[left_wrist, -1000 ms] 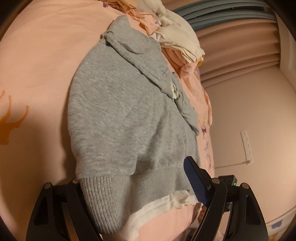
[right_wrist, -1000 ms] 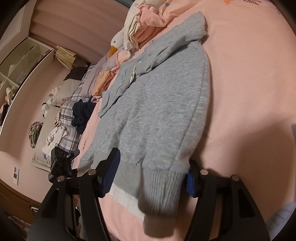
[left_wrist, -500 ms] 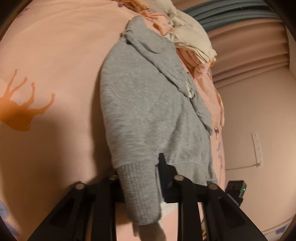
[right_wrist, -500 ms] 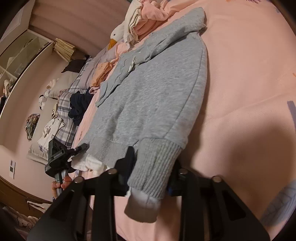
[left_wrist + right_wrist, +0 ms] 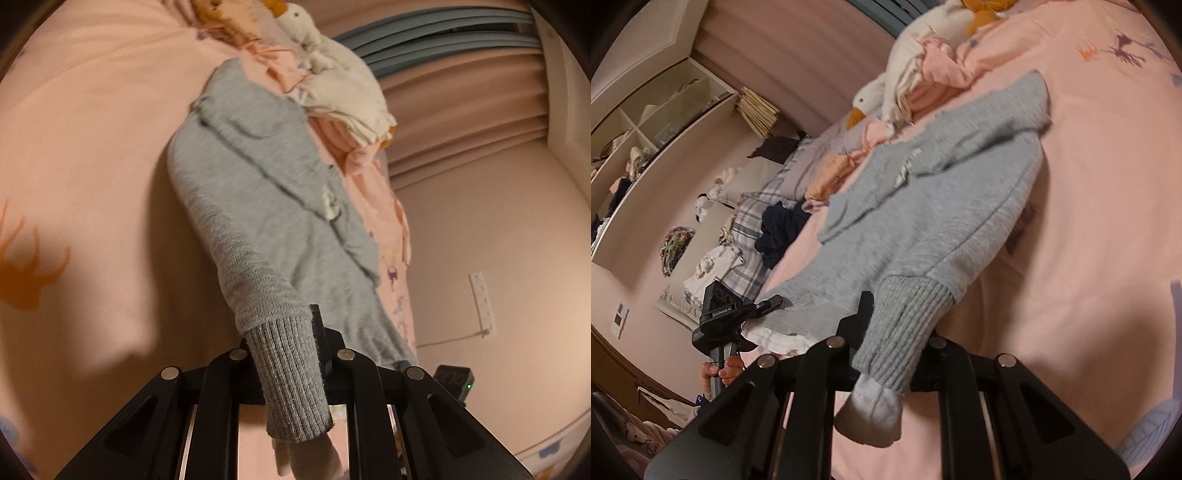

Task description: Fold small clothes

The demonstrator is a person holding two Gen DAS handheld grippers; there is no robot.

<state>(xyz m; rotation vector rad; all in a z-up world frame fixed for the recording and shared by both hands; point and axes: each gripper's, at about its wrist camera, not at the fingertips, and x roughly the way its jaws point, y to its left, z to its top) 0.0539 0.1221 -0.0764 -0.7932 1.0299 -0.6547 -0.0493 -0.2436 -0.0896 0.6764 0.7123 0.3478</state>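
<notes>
Sleeves lifted since earlier; left gripper [image 5: 284, 354], right gripper [image 5: 894, 343] each pinching grey sweater [image 5: 258, 184] cuff.

Sweater [image 5: 258, 192]: on the bed [image 5: 92, 147]
Cuffs: 1 between each gripper's fingers, left gripper [image 5: 286, 354], right gripper [image 5: 894, 343]
Plush goose [image 5: 886, 92]: on clothes pile behind sweater
Pillows [image 5: 750, 221]: left of sweater

One grey sweater [image 5: 258, 192], one plush goose [image 5: 886, 88], two grippers, two plaid pillows [image 5: 746, 229].
</notes>
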